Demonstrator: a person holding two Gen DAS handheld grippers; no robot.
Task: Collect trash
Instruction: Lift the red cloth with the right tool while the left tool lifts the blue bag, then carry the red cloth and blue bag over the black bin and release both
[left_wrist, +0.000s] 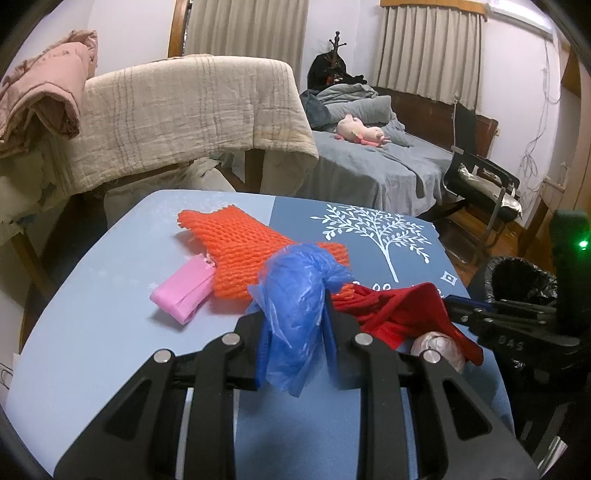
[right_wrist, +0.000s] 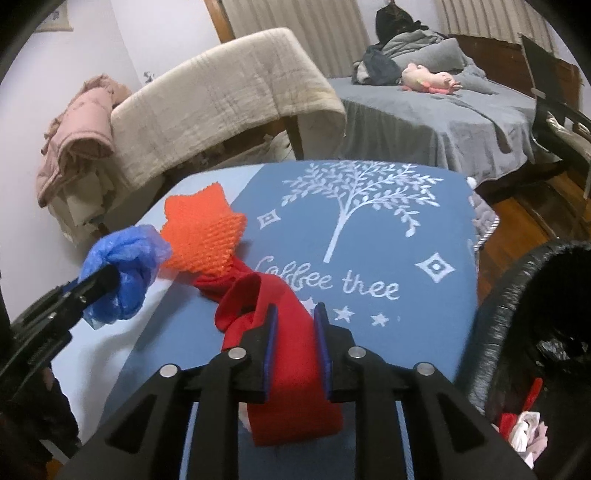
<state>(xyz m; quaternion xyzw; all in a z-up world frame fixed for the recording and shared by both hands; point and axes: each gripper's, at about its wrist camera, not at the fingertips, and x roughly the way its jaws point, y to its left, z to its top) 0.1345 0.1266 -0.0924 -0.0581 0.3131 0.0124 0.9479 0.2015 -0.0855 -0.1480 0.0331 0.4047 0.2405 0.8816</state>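
Left gripper (left_wrist: 293, 314) pinching one blue plastic bag (left_wrist: 295, 295) above table (left_wrist: 92, 314). Right gripper (right_wrist: 294, 317) standing slightly spread, one red cloth (right_wrist: 291, 369) lying between pads. Beyond cloth: one orange foam net (left_wrist: 236, 247), one pink wrapper (left_wrist: 181, 295) lying beside it. One bin (right_wrist: 517, 295) standing at table's right.

The table cover (right_wrist: 424, 221) is showing two blues, a pale one and a darker one, with a white tree (right_wrist: 354, 199), white stars and white diamonds printed on it. The foam net (left_wrist: 236, 243) is glowing orange with a mesh pattern. The plastic bag (left_wrist: 295, 295) is looking blue, the cloth (right_wrist: 280, 332) red, the folded strip (left_wrist: 183, 295) pink.
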